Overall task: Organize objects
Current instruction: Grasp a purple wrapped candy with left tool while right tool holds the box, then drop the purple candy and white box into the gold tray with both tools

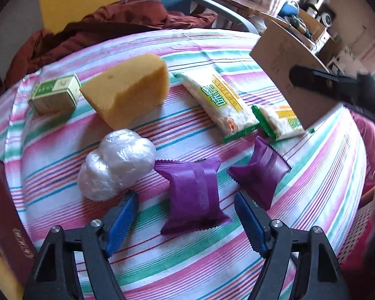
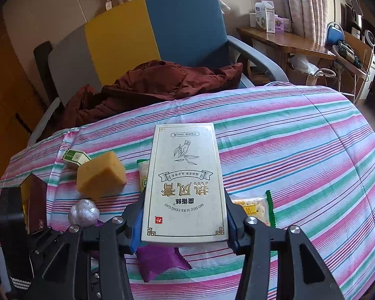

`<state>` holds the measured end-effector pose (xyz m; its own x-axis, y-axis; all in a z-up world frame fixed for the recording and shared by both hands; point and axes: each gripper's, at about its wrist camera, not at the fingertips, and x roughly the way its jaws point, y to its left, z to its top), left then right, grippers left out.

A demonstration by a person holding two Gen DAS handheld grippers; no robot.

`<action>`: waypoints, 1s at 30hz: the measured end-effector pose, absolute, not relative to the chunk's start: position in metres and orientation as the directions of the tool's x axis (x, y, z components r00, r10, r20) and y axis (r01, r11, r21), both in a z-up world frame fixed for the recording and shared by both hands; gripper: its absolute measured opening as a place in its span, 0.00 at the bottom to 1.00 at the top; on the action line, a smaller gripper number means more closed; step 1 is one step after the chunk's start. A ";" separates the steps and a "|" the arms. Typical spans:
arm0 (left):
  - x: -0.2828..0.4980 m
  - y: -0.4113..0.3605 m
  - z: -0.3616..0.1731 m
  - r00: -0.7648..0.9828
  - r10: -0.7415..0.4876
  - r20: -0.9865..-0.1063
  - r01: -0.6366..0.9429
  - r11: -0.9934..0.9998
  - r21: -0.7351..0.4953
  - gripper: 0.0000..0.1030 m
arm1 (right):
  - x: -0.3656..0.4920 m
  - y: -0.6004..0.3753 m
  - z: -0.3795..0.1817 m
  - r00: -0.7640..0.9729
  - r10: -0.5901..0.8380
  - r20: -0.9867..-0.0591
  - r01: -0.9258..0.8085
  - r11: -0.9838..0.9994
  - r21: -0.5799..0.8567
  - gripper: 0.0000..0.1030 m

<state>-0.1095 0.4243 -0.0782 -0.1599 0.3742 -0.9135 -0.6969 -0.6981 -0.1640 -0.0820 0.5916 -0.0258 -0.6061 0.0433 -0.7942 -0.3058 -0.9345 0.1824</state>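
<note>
My left gripper [image 1: 186, 197] stands open low over the striped cloth. A purple packet [image 1: 195, 195] lies flat between its blue pads [image 1: 123, 215], which do not touch it. A second purple packet [image 1: 260, 172] lies just to the right. My right gripper [image 2: 185, 212] is shut on a cream box with gold print [image 2: 185, 182] and holds it above the table. In the left wrist view that box [image 1: 280, 72] hangs at the upper right, with a black finger [image 1: 322, 82] on it.
On the striped tablecloth [image 1: 62, 137] lie a yellow sponge [image 1: 130, 90], a small green box [image 1: 55, 95], a plastic-wrapped white lump [image 1: 115, 165] and two cracker packets [image 1: 217, 102]. A dark red box [image 1: 2, 212] stands at the left edge. A chair with a brown jacket [image 2: 157, 82] stands behind.
</note>
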 end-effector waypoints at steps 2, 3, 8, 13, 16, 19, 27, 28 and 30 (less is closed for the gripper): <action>-0.111 0.427 -0.081 -0.168 0.361 -0.917 -0.697 -0.702 -0.148 0.65 | -0.083 0.590 -0.026 -0.603 0.044 -0.796 -0.302 -0.937 0.177 0.50; -0.110 0.426 -0.083 -0.193 0.352 -0.916 -0.702 -0.702 -0.122 0.58 | -0.083 0.589 -0.027 -0.603 0.046 -0.797 -0.300 -0.938 0.173 0.50; -0.107 0.426 -0.082 -0.237 0.352 -0.906 -0.718 -0.691 -0.081 0.37 | -0.084 0.587 -0.028 -0.597 0.051 -0.801 -0.291 -0.944 0.157 0.50; -0.096 0.426 -0.080 -0.267 0.350 -0.898 -0.725 -0.687 -0.052 0.34 | -0.084 0.584 -0.025 -0.609 0.056 -0.791 -0.275 -0.950 0.145 0.50; -0.083 0.417 -0.066 -0.281 0.392 -0.876 -0.733 -0.677 -0.067 0.34 | -0.083 0.582 -0.022 -0.624 0.049 -0.780 -0.261 -0.954 0.149 0.50; -0.063 0.398 -0.044 -0.307 0.435 -0.847 -0.749 -0.659 -0.067 0.34 | -0.084 0.576 -0.021 -0.632 0.041 -0.774 -0.239 -0.960 0.144 0.50; -0.040 0.307 0.008 -0.369 0.509 -0.778 -0.692 -0.709 -0.136 0.34 | -0.085 0.556 -0.021 -0.634 0.047 -0.772 -0.194 -0.976 0.101 0.50; -0.042 0.293 0.012 -0.381 0.510 -0.771 -0.676 -0.722 -0.144 0.34 | -0.085 0.554 -0.021 -0.630 0.051 -0.775 -0.194 -0.977 0.093 0.50; -0.048 0.257 0.022 -0.418 0.509 -0.753 -0.635 -0.756 -0.158 0.34 | -0.085 0.547 -0.016 -0.626 0.061 -0.777 -0.189 -0.979 0.075 0.50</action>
